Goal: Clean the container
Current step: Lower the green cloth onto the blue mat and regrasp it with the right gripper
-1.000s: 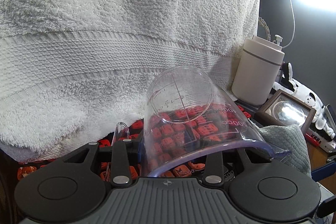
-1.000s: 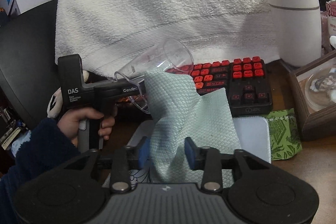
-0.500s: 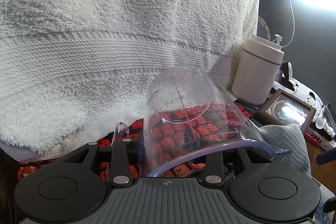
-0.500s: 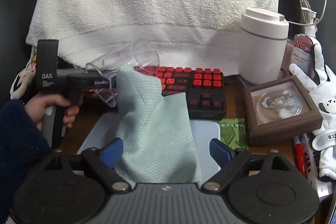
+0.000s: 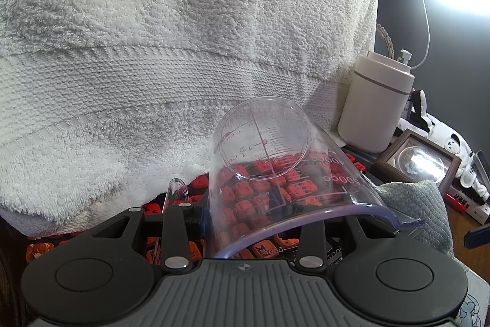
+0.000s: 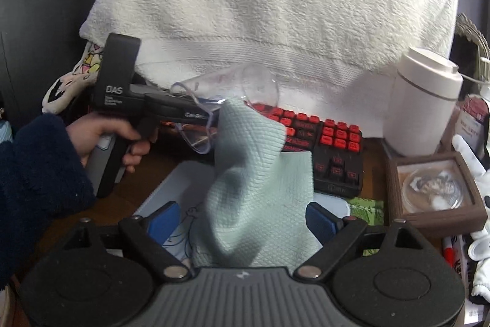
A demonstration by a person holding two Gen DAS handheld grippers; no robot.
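Spreading wide apart, the fingers of the right gripper (image 6: 242, 219) now stand clear on either side of the pale green cloth (image 6: 257, 189), which a second ago they pinched near its lower edge. The gripper has also drawn back from the clear measuring cup (image 6: 226, 100), so more of the red-keyed keyboard (image 6: 333, 149) and the framed picture (image 6: 438, 189) shows to its right. The cloth is no longer gripped; its upper fold reaches the cup's mouth and its lower part drapes between the blue pads (image 6: 162, 219), and I cannot tell what holds it up. My reading is that a wiping pass has just ended or the cloth is being re-gripped; the pictures do not settle which, nor whether the cup is clean.

The left gripper (image 5: 251, 216) has not moved: it holds the measuring cup (image 5: 275, 167) on its side by the rim, one finger outside the wall and one inside. The cup hangs over the keyboard (image 5: 245, 192), base toward the white towel (image 5: 183, 51), mouth toward the camera. From the right wrist view the cup sits ahead and to the left of the open gripper, touching only the cloth's top corner, with the white canister (image 6: 422, 103) well apart on the worktop (image 6: 373, 161).
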